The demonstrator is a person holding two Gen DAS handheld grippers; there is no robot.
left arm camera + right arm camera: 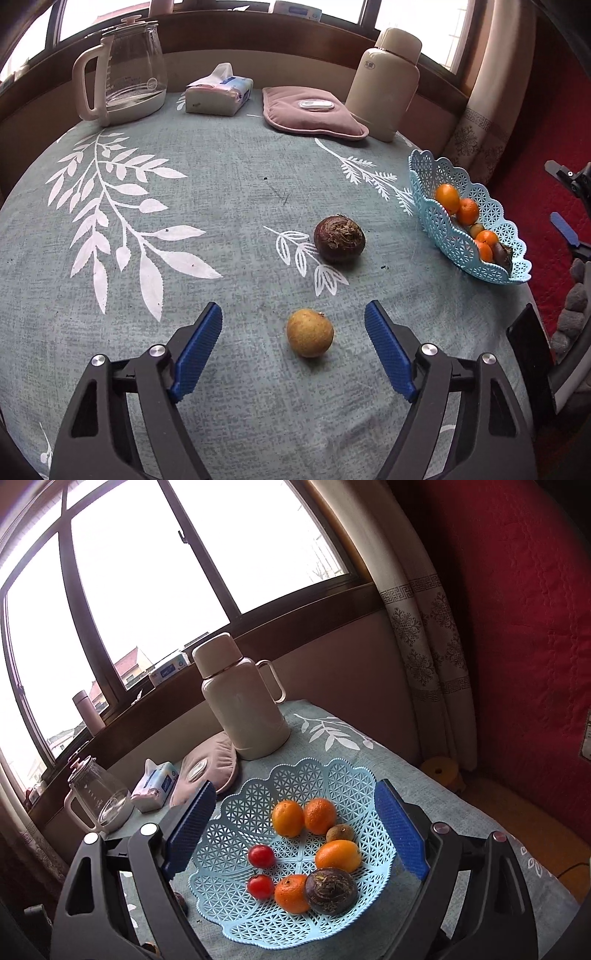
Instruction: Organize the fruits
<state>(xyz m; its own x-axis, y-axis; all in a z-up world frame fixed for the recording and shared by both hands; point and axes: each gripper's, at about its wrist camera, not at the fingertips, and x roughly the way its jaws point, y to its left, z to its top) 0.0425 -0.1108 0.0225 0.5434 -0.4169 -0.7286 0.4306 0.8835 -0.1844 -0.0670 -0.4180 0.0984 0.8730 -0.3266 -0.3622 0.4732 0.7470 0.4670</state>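
In the left wrist view a small yellow-brown fruit [310,333] lies on the tablecloth between my open left gripper's [293,321] blue fingers, untouched. A dark purple round fruit [339,239] lies beyond it. The light blue lattice basket [436,218] stands at the table's right edge with oranges inside. In the right wrist view my right gripper [295,819] is open and empty above the basket [240,808], which holds several oranges [287,818], two red tomatoes [261,856], a small brown fruit [339,833] and a dark purple fruit [330,890].
At the table's far side stand a glass kettle [125,70], a tissue pack [218,90], a pink pad [310,112] and a cream thermos [388,81]. A curtain [424,657] and red cushion [517,627] lie right of the table. Windows run behind.
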